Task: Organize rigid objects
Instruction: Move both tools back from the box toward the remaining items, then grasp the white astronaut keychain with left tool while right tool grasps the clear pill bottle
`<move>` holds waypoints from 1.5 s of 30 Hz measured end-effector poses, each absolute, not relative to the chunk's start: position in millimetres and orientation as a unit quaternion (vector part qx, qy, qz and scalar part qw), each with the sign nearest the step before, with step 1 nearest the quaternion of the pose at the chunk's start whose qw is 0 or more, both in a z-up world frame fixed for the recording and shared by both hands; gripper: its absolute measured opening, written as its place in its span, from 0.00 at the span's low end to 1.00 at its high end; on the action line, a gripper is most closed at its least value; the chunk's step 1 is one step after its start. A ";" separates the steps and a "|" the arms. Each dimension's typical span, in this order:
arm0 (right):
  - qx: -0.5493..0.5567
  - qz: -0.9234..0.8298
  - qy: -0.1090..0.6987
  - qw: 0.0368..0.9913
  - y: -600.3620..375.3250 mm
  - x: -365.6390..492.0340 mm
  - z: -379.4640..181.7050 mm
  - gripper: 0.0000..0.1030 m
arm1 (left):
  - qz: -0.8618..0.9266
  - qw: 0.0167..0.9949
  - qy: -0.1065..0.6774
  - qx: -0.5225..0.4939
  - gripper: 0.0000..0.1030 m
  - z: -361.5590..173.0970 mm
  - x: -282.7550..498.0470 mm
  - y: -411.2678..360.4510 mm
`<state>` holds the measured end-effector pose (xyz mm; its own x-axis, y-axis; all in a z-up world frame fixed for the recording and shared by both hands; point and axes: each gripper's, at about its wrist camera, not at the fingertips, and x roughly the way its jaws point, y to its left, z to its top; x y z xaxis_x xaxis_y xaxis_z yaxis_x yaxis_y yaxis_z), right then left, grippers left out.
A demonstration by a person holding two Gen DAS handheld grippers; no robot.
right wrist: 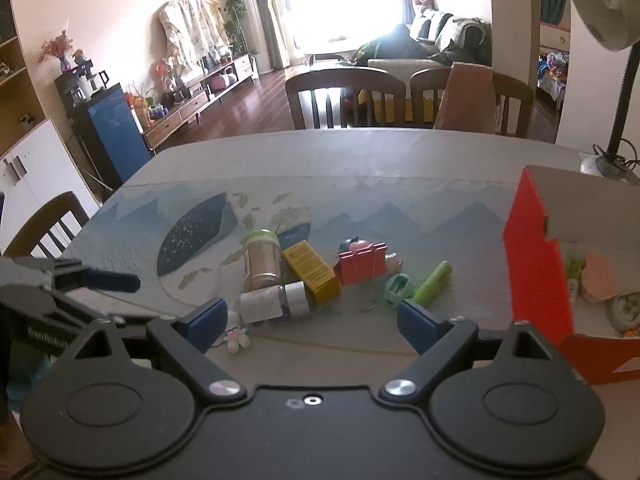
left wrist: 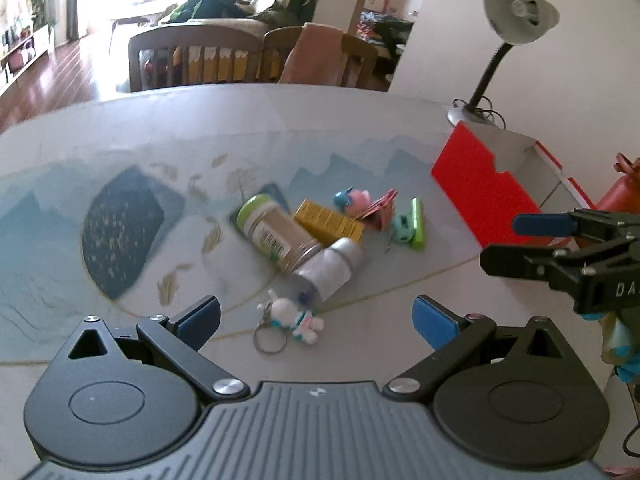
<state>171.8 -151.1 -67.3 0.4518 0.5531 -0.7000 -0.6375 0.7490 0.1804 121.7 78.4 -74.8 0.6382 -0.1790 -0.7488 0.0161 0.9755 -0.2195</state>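
Note:
A heap of small items lies on the blue-patterned tablecloth [left wrist: 132,232]: a green-lidded jar [left wrist: 272,236] on its side, a yellow box [left wrist: 328,222], a silver-capped bottle [left wrist: 328,270], a pink toy [left wrist: 350,200], a red clip [right wrist: 362,268] and a green tube [left wrist: 417,224]. Nearest me lies a white keychain figure [left wrist: 296,320]. My left gripper [left wrist: 316,320] stands wide open, with the figure showing in the gap and the pads clear of it. My right gripper [right wrist: 312,322] hovers open and empty short of the heap; the bottle [right wrist: 280,300] shows just beyond its gap.
An open red box [right wrist: 536,272] at the right holds a peach item [right wrist: 600,282] and other small things. A desk lamp [left wrist: 520,12] stands behind it. Wooden chairs [right wrist: 344,96] line the table's far edge, another chair [right wrist: 48,224] the left side.

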 end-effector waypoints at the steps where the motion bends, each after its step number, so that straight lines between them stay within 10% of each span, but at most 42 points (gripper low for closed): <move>1: -0.057 0.349 0.392 0.849 -148.3 172.5 -70.0 0.89 | -0.056 0.901 0.420 -0.093 1.00 -79.7 120.5 77.7; 35: -0.139 0.351 0.461 0.803 -51.7 208.3 -148.1 0.78 | -0.070 0.905 0.420 0.015 0.98 -167.9 161.7 60.5; 45: -0.135 0.353 0.461 0.803 -47.4 205.8 -149.1 0.68 | -0.057 0.909 0.412 0.025 0.67 -163.9 160.1 55.9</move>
